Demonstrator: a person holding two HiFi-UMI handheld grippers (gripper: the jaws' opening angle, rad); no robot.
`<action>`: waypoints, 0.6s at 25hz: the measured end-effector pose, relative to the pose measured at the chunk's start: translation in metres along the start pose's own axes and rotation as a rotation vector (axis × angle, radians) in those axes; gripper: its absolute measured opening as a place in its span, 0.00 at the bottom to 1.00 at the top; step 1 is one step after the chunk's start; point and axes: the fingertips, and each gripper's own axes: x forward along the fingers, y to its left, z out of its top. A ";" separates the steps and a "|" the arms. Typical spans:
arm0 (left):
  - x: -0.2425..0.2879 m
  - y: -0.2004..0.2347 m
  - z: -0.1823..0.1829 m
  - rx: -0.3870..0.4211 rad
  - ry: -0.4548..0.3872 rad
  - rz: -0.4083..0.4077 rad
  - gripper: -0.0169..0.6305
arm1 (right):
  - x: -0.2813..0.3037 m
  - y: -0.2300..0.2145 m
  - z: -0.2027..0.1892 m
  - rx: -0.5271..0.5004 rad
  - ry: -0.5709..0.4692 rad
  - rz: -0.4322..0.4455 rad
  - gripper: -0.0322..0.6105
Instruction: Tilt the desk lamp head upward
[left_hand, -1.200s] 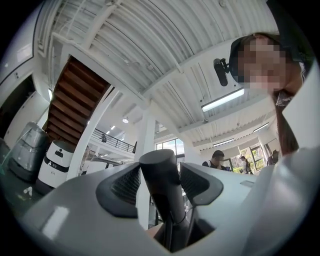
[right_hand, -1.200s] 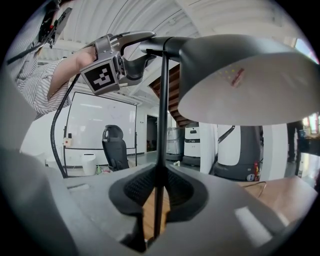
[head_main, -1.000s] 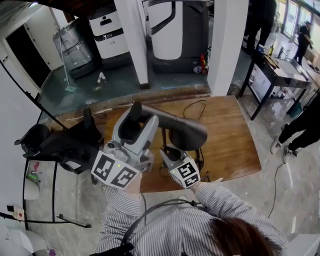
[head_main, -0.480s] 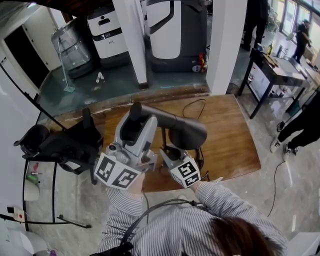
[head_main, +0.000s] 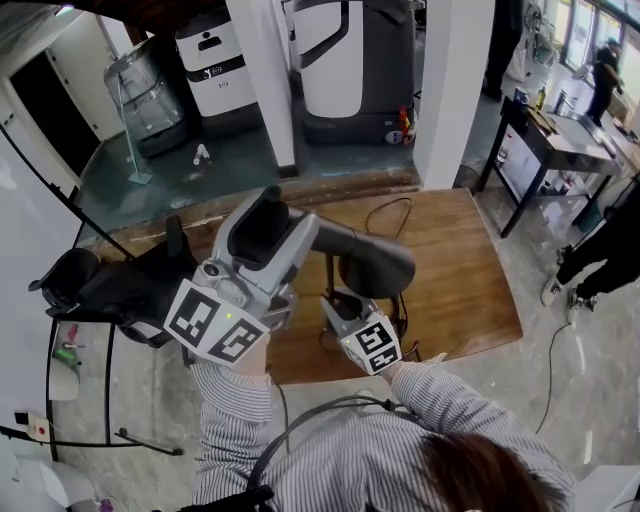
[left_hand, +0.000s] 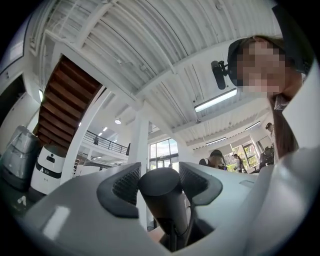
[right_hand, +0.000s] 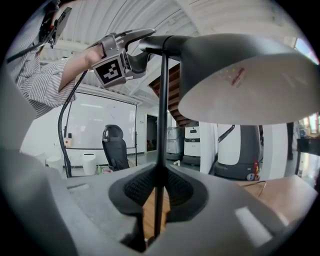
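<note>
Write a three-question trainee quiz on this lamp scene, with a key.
1. Which does the right gripper clamp? A. the lamp pole B. a cable C. a chair
2. True or false: the lamp stands on the floor.
3. What sits between the pads of the left gripper?
Key: 1. A. 2. False: it stands on the wooden table. 3. The rear end of the lamp head; the jaws have just been opening, yet the pads touch it.

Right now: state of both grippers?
Left gripper: jaws on the lamp head at its rear end, just opened a little wider.
Right gripper: jaws closed on the lamp pole.
</note>
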 end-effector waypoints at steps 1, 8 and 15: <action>0.001 0.000 -0.001 -0.011 0.000 -0.004 0.40 | 0.000 0.000 0.000 -0.001 0.001 0.001 0.13; -0.005 0.003 0.002 -0.066 -0.070 0.009 0.38 | -0.001 0.000 0.000 0.044 -0.012 0.005 0.13; -0.025 0.010 -0.007 -0.151 -0.177 0.060 0.38 | -0.002 -0.002 -0.001 0.049 -0.011 0.003 0.13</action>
